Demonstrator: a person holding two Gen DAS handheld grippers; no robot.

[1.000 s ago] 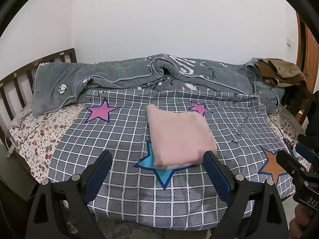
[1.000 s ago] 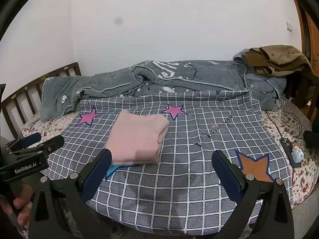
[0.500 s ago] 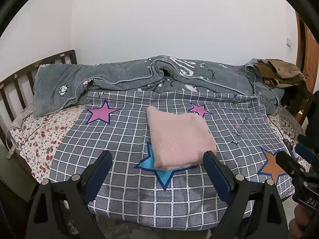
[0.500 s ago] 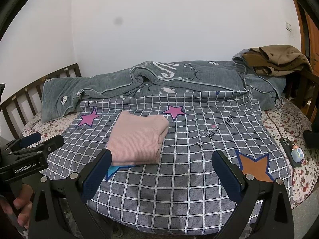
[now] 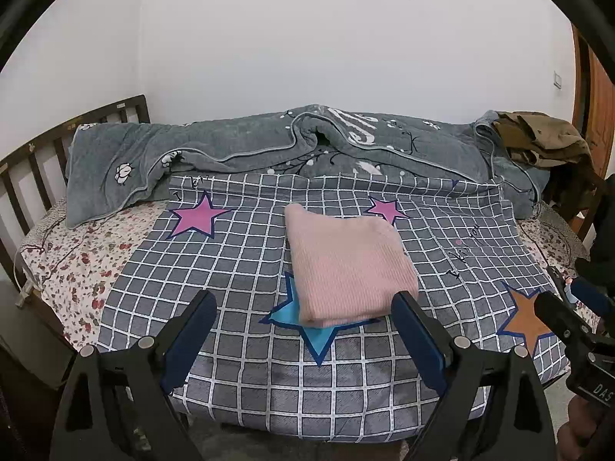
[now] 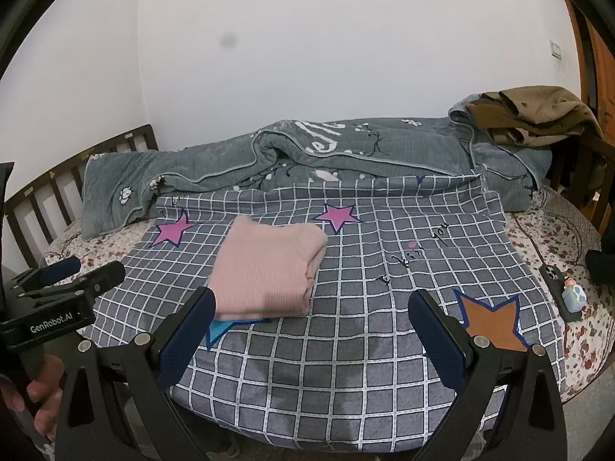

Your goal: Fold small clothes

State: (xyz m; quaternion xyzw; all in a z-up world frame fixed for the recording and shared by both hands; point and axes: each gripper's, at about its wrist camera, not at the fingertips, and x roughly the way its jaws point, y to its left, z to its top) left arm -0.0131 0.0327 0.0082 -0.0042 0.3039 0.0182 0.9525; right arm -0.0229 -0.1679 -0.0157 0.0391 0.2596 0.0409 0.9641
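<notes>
From the left wrist view, the left claw [image 5: 303, 309] stands wide open and empty above the near edge of the bed [image 5: 73, 265], and the pink garment [image 5: 346, 261] lies folded into a neat rectangle on the grey checked sheet [image 5: 238, 269], partly covering a blue star [image 5: 307, 322]. It looks like a soft, light ribbed knit that would sag if lifted by one corner; a firm pinch on the thick folded edge seems safest. The right claw's body at the frame's edge shows "DAS". From the right wrist view, the right claw [image 6: 313, 317] is likewise open and empty, the garment ahead and to its left. The left claw's body reads "GenRobot.AI"; the sheet's script seems to say "kiss you".
</notes>
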